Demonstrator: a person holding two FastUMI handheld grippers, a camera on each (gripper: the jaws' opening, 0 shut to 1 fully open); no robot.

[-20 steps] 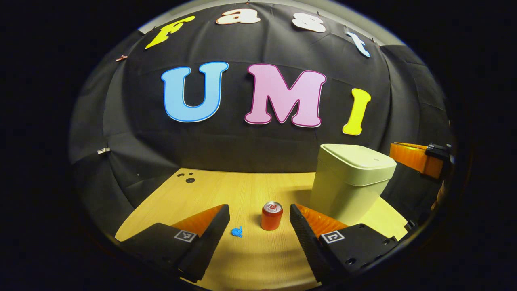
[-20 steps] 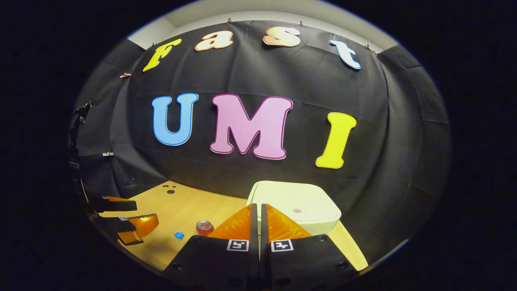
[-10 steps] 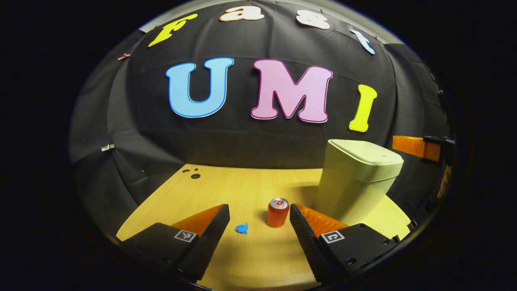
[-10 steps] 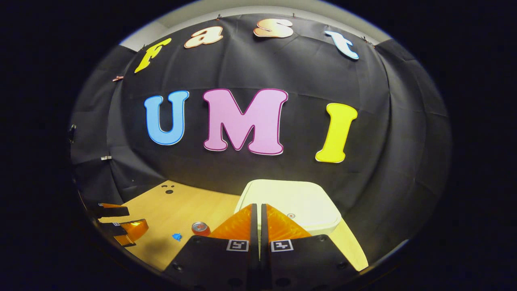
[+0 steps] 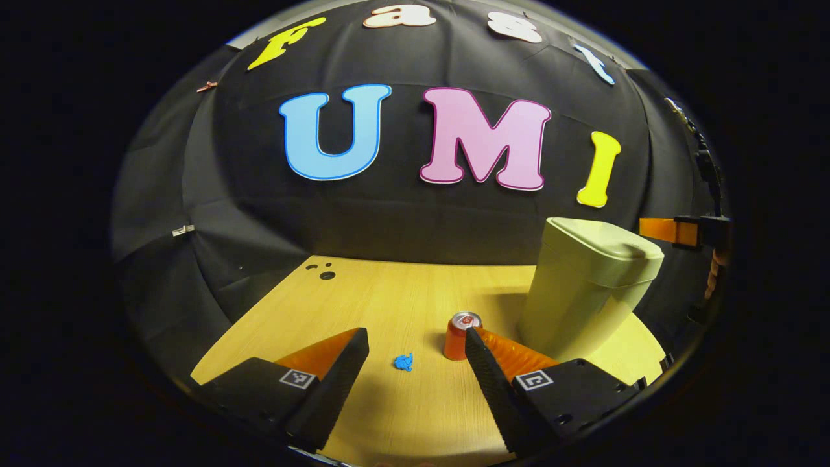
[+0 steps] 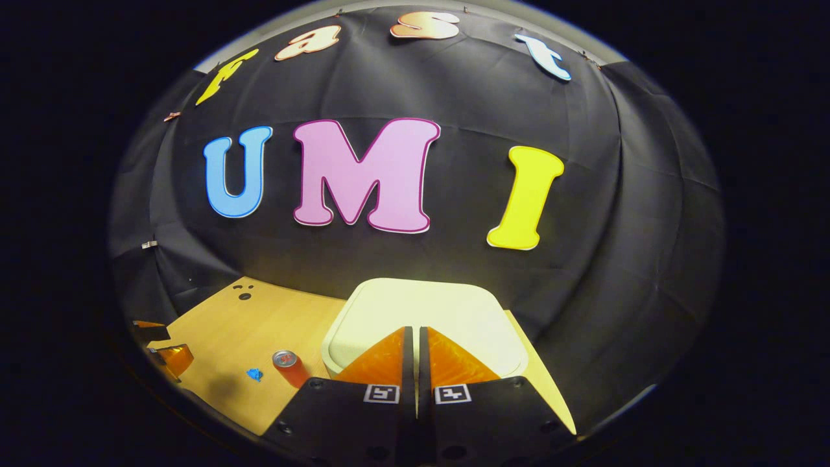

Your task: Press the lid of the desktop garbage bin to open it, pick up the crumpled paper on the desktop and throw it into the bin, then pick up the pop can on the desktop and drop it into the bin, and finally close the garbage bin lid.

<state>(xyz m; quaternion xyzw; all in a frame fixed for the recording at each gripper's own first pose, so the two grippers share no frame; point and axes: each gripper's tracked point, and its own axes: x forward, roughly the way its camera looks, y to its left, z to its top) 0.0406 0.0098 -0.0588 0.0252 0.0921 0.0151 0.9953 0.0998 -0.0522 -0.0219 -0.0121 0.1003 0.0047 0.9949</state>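
A pale green bin (image 5: 587, 288) stands on the wooden desk, lid down; the right gripper view shows that lid (image 6: 421, 311) from above. My right gripper (image 6: 414, 332) is shut, empty, its tips over the lid's near half; whether they touch it I cannot tell. The same gripper (image 5: 681, 230) pokes in beside the bin's top in the left gripper view. A red pop can (image 5: 459, 335) stands upright left of the bin (image 6: 290, 367). A small blue crumpled paper (image 5: 403, 362) lies left of the can (image 6: 254, 373). My left gripper (image 5: 415, 337) is open, low over the desk, behind the paper.
The wooden desk (image 5: 382, 292) runs back to the black cloth wall. A few dark holes (image 5: 324, 272) mark its far left corner. The other gripper (image 6: 165, 353) sits at the left edge of the right gripper view.
My right gripper has moved forward and over the bin lid, which looms larger. The left gripper has drifted left, so the can and paper have slid right in its view.
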